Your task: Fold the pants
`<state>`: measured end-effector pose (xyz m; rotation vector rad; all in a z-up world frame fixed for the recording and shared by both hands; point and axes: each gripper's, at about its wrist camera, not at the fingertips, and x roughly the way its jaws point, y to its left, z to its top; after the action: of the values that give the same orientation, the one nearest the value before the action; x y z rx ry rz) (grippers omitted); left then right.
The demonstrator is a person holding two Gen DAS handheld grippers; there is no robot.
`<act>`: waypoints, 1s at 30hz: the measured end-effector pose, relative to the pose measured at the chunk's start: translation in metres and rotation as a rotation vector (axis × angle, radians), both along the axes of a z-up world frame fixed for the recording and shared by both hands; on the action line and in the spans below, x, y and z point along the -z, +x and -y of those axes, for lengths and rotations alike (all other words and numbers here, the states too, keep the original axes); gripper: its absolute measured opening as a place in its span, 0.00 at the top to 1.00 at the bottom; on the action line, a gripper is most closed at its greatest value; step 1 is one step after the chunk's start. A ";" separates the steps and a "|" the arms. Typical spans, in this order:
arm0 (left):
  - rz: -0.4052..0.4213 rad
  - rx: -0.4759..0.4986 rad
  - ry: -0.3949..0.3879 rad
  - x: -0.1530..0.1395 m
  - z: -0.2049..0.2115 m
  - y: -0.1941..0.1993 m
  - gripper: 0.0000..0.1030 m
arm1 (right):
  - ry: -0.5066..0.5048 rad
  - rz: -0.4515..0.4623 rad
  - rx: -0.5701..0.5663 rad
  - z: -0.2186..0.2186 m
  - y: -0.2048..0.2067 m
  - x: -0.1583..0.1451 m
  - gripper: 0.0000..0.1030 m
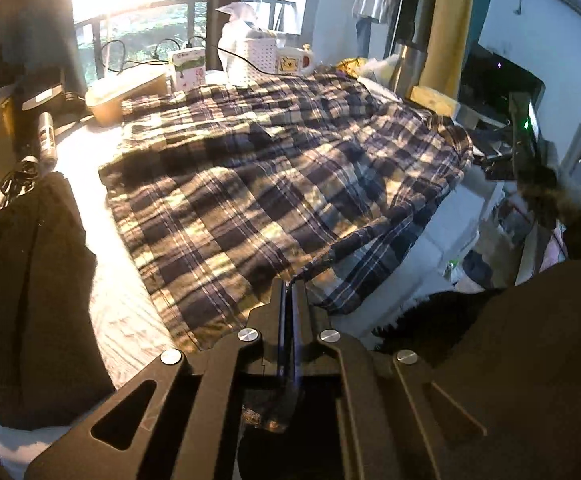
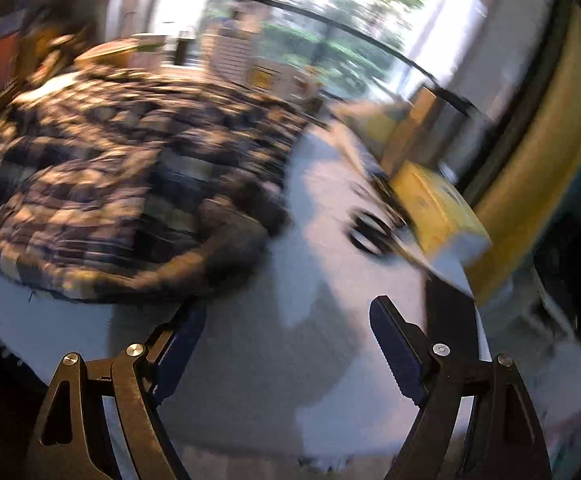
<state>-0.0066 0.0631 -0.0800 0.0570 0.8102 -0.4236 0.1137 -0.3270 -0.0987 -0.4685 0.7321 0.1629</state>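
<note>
The plaid pants (image 1: 274,176) lie spread across the table (image 1: 122,312), dark blue and cream checks. My left gripper (image 1: 290,286) is shut on the near edge of the pants, with cloth pinched between its pads. In the right wrist view the pants (image 2: 102,176) are blurred and bunched at the left. My right gripper (image 2: 286,308) is open and empty above the pale table surface (image 2: 290,264), just right of the pants' near edge. The right gripper also shows at the far right of the left wrist view (image 1: 530,168), too blurred to read.
A white basket (image 1: 250,56), a mug (image 1: 294,60), a carton (image 1: 188,68) and a brown tray (image 1: 126,92) stand along the window side. Dark clothing (image 1: 30,280) lies at the left. A yellow box (image 2: 438,208) and scissors (image 2: 374,232) sit at the right.
</note>
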 end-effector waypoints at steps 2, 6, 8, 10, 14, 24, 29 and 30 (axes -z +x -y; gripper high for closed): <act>0.001 -0.011 -0.008 -0.002 -0.003 0.002 0.99 | -0.029 0.021 -0.067 -0.014 0.006 0.002 0.17; 0.017 -0.024 -0.027 -0.006 -0.006 0.001 0.99 | -0.078 0.039 -0.162 -0.034 0.020 0.000 0.17; 0.036 -0.028 -0.043 -0.010 -0.008 -0.002 0.99 | -0.082 0.033 -0.218 -0.040 0.024 -0.001 0.17; 0.057 -0.039 -0.056 -0.014 -0.010 -0.005 0.99 | -0.081 0.014 -0.262 -0.046 0.026 0.000 0.44; 0.091 -0.071 -0.082 -0.022 -0.016 -0.006 0.99 | -0.077 -0.022 -0.266 -0.049 0.026 0.001 0.88; 0.044 -0.052 -0.046 -0.012 -0.013 0.007 1.00 | 0.039 -0.011 -0.184 -0.044 0.017 -0.027 0.89; 0.021 0.070 -0.083 0.001 0.023 0.006 0.31 | 0.123 -0.018 -0.145 -0.049 0.031 -0.041 0.89; 0.030 0.082 -0.092 0.003 0.028 0.005 0.19 | 0.143 -0.019 -0.138 -0.049 0.034 -0.046 0.89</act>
<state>-0.0018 0.0348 -0.0831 0.0107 0.7599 -0.5358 0.1474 -0.2779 -0.0529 -0.3816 0.7016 0.3469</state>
